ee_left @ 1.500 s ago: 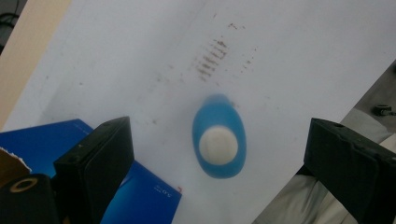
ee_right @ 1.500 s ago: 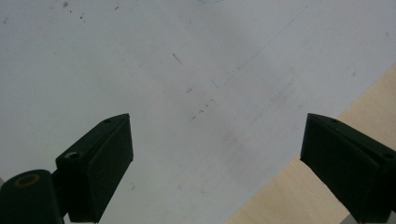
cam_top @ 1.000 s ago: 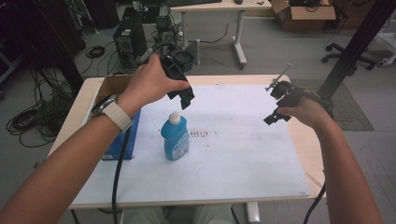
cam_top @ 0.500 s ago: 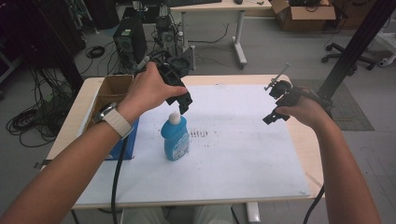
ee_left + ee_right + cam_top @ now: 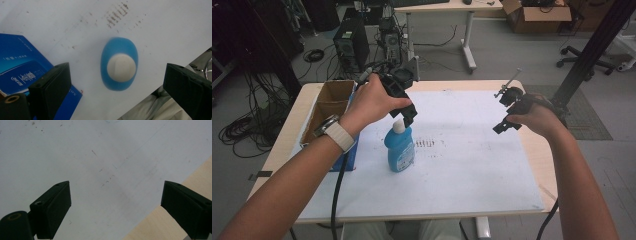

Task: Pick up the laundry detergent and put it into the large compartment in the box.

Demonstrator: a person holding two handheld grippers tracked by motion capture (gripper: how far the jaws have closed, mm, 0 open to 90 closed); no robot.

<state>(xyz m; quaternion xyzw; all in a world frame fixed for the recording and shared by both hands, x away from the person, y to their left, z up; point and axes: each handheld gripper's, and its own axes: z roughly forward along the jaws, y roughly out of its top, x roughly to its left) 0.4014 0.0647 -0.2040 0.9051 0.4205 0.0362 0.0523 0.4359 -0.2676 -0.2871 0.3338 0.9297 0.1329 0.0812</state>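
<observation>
A blue bottle (image 5: 400, 148) with a white cap (image 5: 399, 126) stands upright on the white sheet (image 5: 462, 165). My left gripper (image 5: 407, 113) hovers right above the cap, pointing down. In the left gripper view the bottle (image 5: 119, 64) appears from above, centred between the two wide-apart jaws, and the gripper (image 5: 120, 90) is open and clear of it. My right gripper (image 5: 503, 126) is held over the right part of the sheet, open, with bare white sheet (image 5: 100, 170) between its jaws.
A blue box (image 5: 348, 155) lies left of the bottle, its printed top (image 5: 20, 67) seen in the left gripper view. A brown cardboard box (image 5: 328, 102) sits at the table's left back. The wooden table edge (image 5: 542, 150) runs along the right.
My left gripper has moved forward and down, from behind the bottle to directly above its cap. The right gripper has barely shifted.
</observation>
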